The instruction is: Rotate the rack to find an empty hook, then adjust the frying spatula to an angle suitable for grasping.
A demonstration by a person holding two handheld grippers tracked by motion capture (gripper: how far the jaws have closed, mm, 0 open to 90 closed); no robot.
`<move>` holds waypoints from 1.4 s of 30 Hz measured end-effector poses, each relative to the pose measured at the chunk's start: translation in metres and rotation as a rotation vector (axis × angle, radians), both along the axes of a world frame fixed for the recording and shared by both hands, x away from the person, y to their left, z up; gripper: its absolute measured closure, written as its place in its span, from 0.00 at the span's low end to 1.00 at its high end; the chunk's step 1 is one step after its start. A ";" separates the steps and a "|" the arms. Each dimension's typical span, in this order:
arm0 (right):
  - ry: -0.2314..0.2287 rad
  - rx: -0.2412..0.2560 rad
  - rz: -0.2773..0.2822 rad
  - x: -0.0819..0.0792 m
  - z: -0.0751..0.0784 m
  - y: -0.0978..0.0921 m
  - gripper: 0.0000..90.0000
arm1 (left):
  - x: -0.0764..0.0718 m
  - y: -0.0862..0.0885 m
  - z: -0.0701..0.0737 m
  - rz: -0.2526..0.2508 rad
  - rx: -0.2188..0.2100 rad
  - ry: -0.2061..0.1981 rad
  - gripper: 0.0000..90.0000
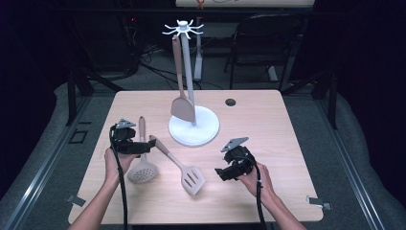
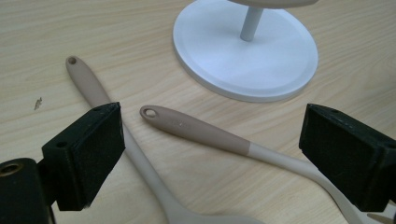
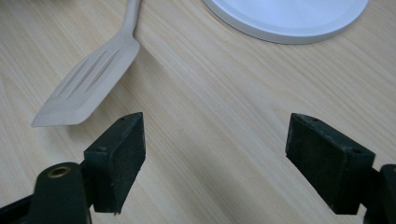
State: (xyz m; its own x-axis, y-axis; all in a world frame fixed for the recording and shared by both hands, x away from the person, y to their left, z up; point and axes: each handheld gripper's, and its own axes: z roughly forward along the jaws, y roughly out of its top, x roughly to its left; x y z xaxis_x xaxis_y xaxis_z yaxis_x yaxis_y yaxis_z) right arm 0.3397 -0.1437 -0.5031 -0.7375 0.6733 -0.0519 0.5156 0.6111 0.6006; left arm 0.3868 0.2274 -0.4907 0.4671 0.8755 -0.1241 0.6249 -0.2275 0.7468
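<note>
Though wide open, left claw [image 2: 212, 149] astride slotted spatula [image 2: 224, 137], untouched.

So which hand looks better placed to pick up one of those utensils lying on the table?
Probably the left. The left gripper is open, with the slotted turner's handle lying between its jaws and the skimmer's handle beside one. The right gripper, also open, has only bare table between its jaws.
</note>
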 end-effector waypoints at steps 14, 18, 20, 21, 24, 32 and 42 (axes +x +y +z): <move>0.006 0.016 0.013 -0.004 -0.001 0.010 0.28 | 0.003 0.008 -0.023 0.035 -0.018 0.070 0.08; 0.007 0.029 0.028 -0.005 -0.002 0.018 0.33 | 0.003 0.009 -0.023 0.042 -0.009 0.069 0.08; 0.006 0.030 0.039 -0.006 -0.002 0.022 0.38 | 0.004 0.010 -0.023 0.043 -0.009 0.069 0.08; -0.001 0.041 0.045 -0.008 -0.002 0.025 0.46 | 0.003 0.010 -0.023 0.045 -0.010 0.071 0.08; -0.006 0.069 0.066 -0.012 0.001 0.032 0.65 | 0.003 0.008 -0.025 0.043 -0.006 0.079 0.08; -0.003 0.070 0.164 -0.027 -0.001 0.060 0.91 | 0.002 0.002 -0.025 0.034 0.001 0.083 0.09; 0.033 0.025 0.208 -0.031 -0.016 0.071 0.98 | 0.001 -0.006 -0.026 0.014 0.004 0.102 0.11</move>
State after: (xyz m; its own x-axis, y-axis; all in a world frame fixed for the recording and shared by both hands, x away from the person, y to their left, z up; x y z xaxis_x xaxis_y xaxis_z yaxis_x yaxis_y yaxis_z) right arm 0.3091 -0.0726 -0.5188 -0.8618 0.5072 -0.0108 0.3995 0.6918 0.6015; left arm 0.3875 0.2216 -0.5172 0.4398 0.8824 -0.1671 0.7007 -0.2207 0.6785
